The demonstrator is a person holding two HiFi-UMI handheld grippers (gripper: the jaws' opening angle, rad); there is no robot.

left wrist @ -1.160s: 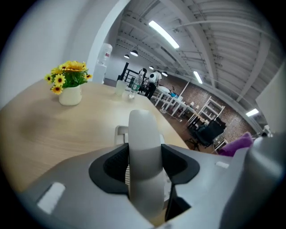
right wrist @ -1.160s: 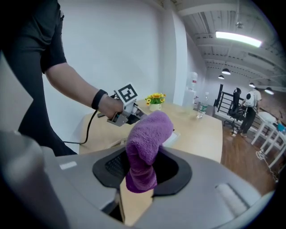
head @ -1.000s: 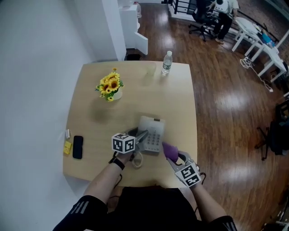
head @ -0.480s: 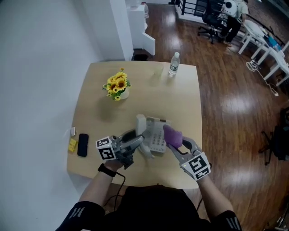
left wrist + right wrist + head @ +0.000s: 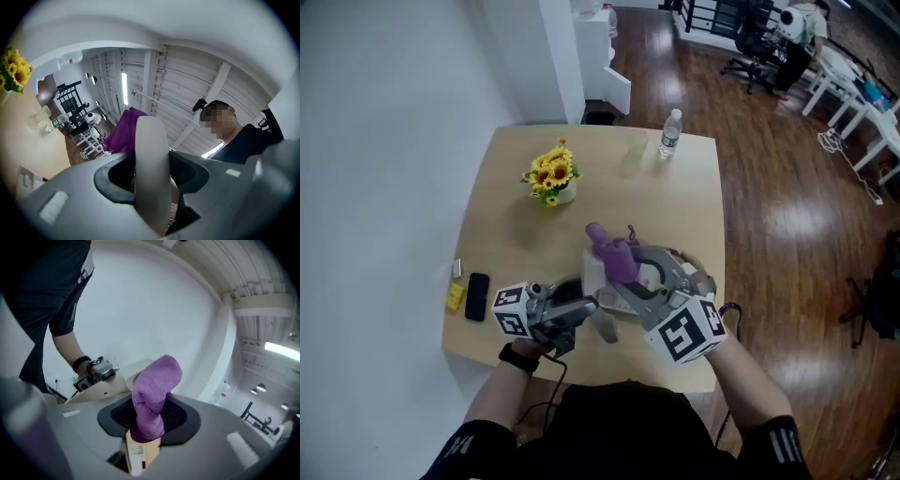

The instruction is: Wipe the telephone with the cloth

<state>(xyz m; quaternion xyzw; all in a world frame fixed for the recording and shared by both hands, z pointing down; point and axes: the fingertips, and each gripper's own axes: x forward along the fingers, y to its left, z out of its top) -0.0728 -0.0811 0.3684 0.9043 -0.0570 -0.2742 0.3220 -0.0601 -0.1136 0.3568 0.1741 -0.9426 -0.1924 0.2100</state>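
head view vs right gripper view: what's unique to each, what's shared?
Head view only: sunflowers, black mobile phone. Right gripper view only: ceiling strip light, and a close look at the right gripper shut on the purple cloth. Both: that cloth, and the black wristband on the left wrist.

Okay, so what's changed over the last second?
The right gripper, shut on the purple cloth, swung from the table's near edge up over the telephone, toward the handset. The left gripper lifted the handset off the telephone and holds it. Sunflowers, bottle and black phone stayed put.
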